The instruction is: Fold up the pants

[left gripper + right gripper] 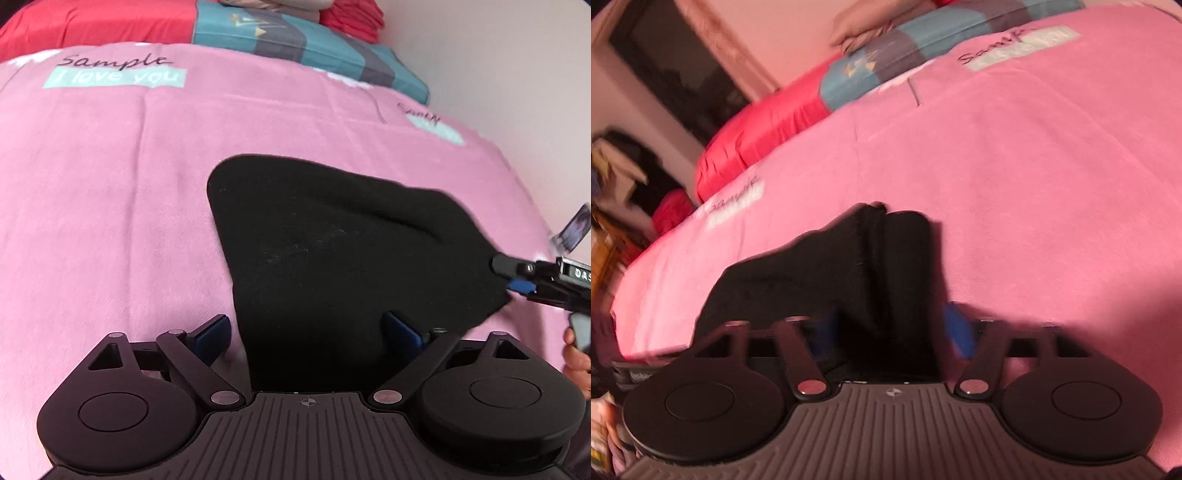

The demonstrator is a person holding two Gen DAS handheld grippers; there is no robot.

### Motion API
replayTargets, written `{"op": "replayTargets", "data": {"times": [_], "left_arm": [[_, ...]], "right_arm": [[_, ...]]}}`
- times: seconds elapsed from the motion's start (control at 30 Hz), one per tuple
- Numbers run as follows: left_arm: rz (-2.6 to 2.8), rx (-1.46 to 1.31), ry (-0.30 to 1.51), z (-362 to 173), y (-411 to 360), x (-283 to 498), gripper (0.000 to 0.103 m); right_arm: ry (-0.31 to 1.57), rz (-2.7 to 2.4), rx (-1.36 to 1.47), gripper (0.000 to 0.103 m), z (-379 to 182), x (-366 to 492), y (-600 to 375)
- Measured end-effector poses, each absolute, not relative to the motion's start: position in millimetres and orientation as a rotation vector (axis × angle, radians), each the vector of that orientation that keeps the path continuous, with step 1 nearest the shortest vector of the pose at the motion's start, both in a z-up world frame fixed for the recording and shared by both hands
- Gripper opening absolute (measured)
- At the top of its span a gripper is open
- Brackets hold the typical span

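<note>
Left claw (308, 334) stands wide, its blue pads apart over the near edge of black pants (332, 251). Right claw (886, 332) also spread, the cloth lying between its blurred pads, no pinch visible. Pants lie on a pink bed cover (110, 184), matte black, folded into a rough wedge, long axis running away from the cameras.

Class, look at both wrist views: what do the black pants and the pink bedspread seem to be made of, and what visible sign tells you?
Black pants: probably a soft, matte knit or fleece; pale lint clings to them, no sheen, and they slump in rounded folds. Pink bedspread: seemingly a brushed woven cotton or blend; faint weave lines, matte finish, printed lettering.
</note>
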State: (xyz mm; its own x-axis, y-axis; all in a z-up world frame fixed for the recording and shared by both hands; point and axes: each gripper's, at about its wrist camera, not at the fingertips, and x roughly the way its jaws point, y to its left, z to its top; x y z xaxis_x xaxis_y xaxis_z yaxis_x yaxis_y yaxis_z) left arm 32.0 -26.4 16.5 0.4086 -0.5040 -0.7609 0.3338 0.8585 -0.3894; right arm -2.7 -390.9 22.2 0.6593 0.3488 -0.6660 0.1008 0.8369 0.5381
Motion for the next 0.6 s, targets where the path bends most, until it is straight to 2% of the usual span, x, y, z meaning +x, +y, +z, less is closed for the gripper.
{"op": "replayTargets", "data": {"times": [0.2,0.33,0.43,0.47,0.5,0.57,0.6], "left_arm": [[-0.459,-0.1,0.809,61,-27,11,0.103],[-0.408,-0.072,0.906,36,-48,29,0.103],[-0.392,-0.088,0.95,16,-47,36,0.103],[-0.384,-0.106,0.95,14,-43,36,0.103],[-0.396,-0.12,0.955,14,-39,36,0.103],[-0.397,-0.118,0.952,15,-34,36,0.103],[-0.394,-0.108,0.948,15,-34,35,0.103]], "right_arm": [[0.569,0.175,0.363,0.07,89,-12,-362],[0.625,0.42,0.357,0.069,84,27,-310],[0.805,0.51,0.449,0.065,45,71,-288],[0.867,0.465,0.503,0.046,29,84,-292],[0.862,0.406,0.52,0.0,21,91,-300],[0.775,0.317,0.569,0.0,24,89,-329],[0.74,0.293,0.615,0.005,30,82,-342]]}}
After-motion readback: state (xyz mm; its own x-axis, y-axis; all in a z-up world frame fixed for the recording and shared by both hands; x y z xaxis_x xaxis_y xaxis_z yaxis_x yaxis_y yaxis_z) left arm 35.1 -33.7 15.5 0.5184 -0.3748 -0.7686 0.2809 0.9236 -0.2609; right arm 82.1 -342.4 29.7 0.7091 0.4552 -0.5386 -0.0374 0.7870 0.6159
